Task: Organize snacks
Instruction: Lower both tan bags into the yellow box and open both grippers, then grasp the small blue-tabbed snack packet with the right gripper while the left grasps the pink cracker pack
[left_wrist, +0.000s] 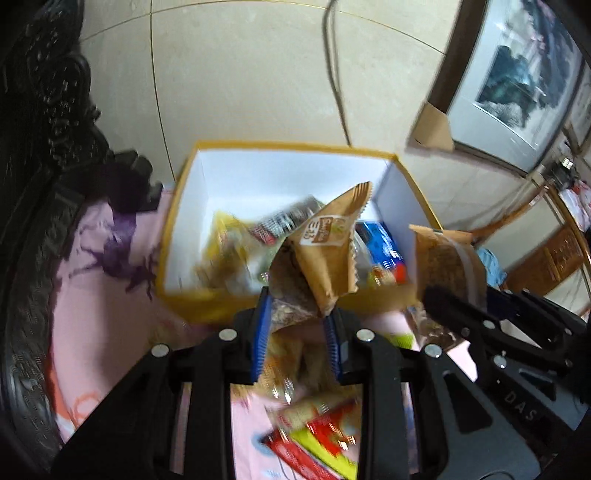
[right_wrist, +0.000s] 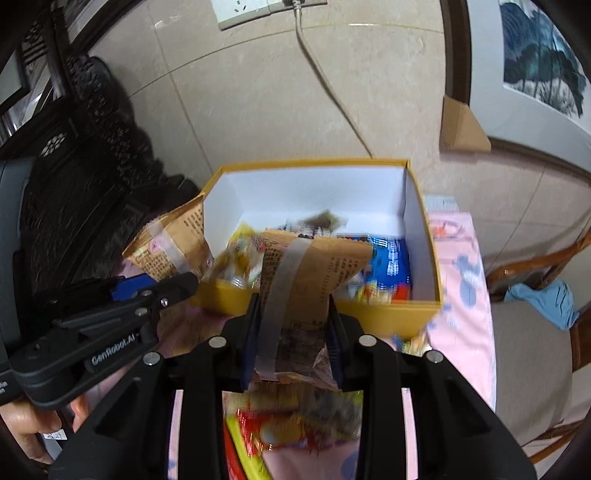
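A yellow box (left_wrist: 184, 206) with white inside stands on the pink cloth; it also shows in the right wrist view (right_wrist: 424, 221). It holds several snack packets, among them a blue one (left_wrist: 380, 243) (right_wrist: 391, 266) and a yellow one (left_wrist: 225, 236) (right_wrist: 240, 254). My left gripper (left_wrist: 295, 325) is shut on a brown snack packet (left_wrist: 325, 251), held just before the box's near wall. My right gripper (right_wrist: 291, 332) is shut on another brown packet with a tape strip (right_wrist: 314, 269), over the near wall. Each gripper and its packet shows in the other view (left_wrist: 447, 299) (right_wrist: 166, 240).
Red and yellow snack packets (left_wrist: 314, 435) (right_wrist: 266, 432) lie on the pink cloth (left_wrist: 92, 258) under the grippers. A dark carved furniture piece (right_wrist: 74, 184) stands left. A tiled wall with a cable (right_wrist: 332, 96) is behind; a small cardboard box (right_wrist: 461, 125) and a wooden chair (right_wrist: 535, 266) are right.
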